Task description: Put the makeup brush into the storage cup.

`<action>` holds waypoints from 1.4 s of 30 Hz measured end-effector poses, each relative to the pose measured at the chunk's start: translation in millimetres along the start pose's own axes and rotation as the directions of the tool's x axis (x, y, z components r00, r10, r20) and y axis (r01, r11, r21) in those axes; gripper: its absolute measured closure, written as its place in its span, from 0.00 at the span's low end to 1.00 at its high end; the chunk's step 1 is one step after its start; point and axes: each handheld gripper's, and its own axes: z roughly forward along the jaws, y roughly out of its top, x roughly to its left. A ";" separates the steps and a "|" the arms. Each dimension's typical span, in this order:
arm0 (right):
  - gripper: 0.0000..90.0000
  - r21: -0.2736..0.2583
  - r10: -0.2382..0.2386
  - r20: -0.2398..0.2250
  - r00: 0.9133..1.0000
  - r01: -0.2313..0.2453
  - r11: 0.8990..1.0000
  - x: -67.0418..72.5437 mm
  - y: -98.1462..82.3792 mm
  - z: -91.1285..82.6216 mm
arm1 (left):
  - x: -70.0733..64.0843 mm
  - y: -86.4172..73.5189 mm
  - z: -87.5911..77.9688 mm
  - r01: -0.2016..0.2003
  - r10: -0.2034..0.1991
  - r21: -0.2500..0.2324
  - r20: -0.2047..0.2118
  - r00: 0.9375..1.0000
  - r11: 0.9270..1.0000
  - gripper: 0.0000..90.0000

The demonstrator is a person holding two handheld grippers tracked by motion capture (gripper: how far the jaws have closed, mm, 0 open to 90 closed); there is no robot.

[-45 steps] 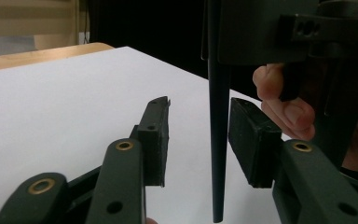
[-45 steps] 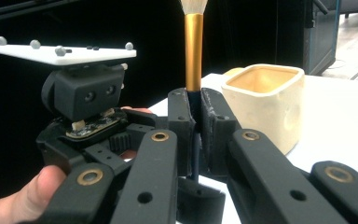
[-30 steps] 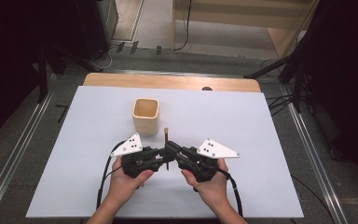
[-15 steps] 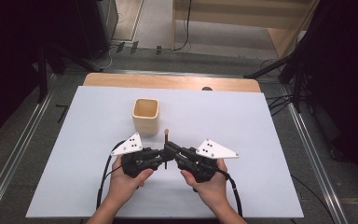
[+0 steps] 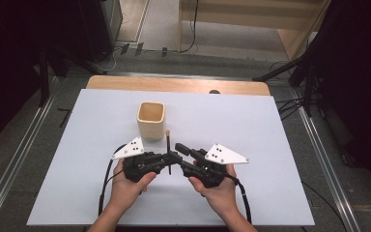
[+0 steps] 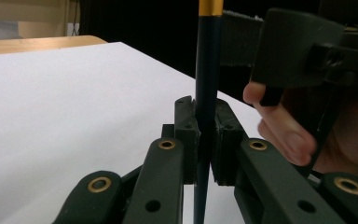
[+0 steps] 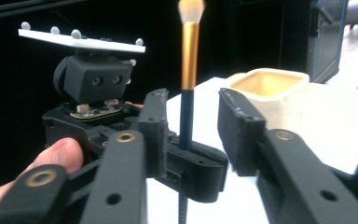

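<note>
The left gripper (image 5: 170,158) is clamping the upright brush (image 5: 168,150) near the cup (image 5: 150,119) — taking it over, likely for dropping in — while the right gripper (image 7: 189,133) has just been opening, jaws clear of the handle.

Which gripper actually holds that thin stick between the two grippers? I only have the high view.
Observer: The left gripper. In its own view both jaws press on the dark handle of a makeup brush.
Operator: And the right gripper?
Observer: The right gripper has just been opening its jaws. In its view they stand apart on either side of the handle, with a gap on each side.
Operator: What is at the top of the brush?
Observer: A gold ferrule and pale bristles. The brush stands upright.
</note>
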 end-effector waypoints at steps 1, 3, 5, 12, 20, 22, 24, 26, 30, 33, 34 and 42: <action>0.68 -0.013 -0.007 0.002 1.000 0.007 1.000 -0.8 0.1 -0.6 | 0.4 0.0 -0.6 -0.002 0.002 0.000 -0.004 1.000 1.000 0.94; 0.64 -0.029 -0.005 -0.002 1.000 0.005 1.000 -2.3 0.7 -2.0 | 1.6 0.1 -2.0 -0.007 0.007 0.002 -0.012 1.000 1.000 0.94; 0.61 -0.053 0.002 -0.015 1.000 -0.003 0.999 -4.5 1.2 -3.7 | 2.3 0.2 -3.2 -0.005 0.005 0.000 -0.016 1.000 1.000 0.94; 0.46 -0.069 -0.007 -0.021 1.000 0.006 0.998 -14.1 4.6 -12.4 | 5.2 0.6 -8.5 -0.008 0.008 -0.009 -0.031 0.999 1.000 0.94; 0.15 -0.001 -0.028 0.059 0.998 0.028 1.000 -22.9 5.1 -19.7 | 7.4 3.1 -11.3 -0.009 0.008 -0.021 -0.040 0.999 1.000 0.94; 0.13 0.008 -0.053 0.069 0.996 0.053 0.999 -24.3 4.0 -21.7 | 8.7 3.2 -11.7 -0.012 0.011 -0.020 -0.042 0.999 1.000 0.94; 0.02 0.022 -0.077 0.072 0.994 0.075 0.997 -26.4 3.0 -24.5 | 9.9 3.0 -12.5 -0.009 0.008 -0.020 -0.047 0.999 1.000 0.94; 0.00 0.025 -0.083 0.065 0.994 0.081 0.996 -28.7 2.8 -26.6 | 10.6 3.1 -13.9 -0.008 0.007 -0.023 -0.051 0.999 1.000 0.94; 0.00 0.025 -0.091 0.086 0.992 0.089 0.996 -32.6 2.6 -30.5 | 12.4 3.5 -17.0 -0.005 0.003 -0.029 -0.056 0.998 1.000 0.94; 0.00 0.027 -0.088 0.115 0.989 0.085 0.996 -37.6 1.7 -35.2 | 13.6 3.8 -19.1 -0.003 0.001 -0.033 -0.060 0.998 0.999 0.94; 0.00 0.030 -0.087 0.122 0.989 0.084 0.996 -39.4 1.2 -37.2 | 13.9 4.0 -19.8 -0.003 0.001 -0.034 -0.062 0.998 0.999 0.94; 0.00 0.046 -0.102 0.187 0.977 0.095 0.994 -54.8 -6.1 -55.2 | 16.2 6.5 -24.9 -0.008 0.004 -0.048 -0.077 0.997 0.999 0.94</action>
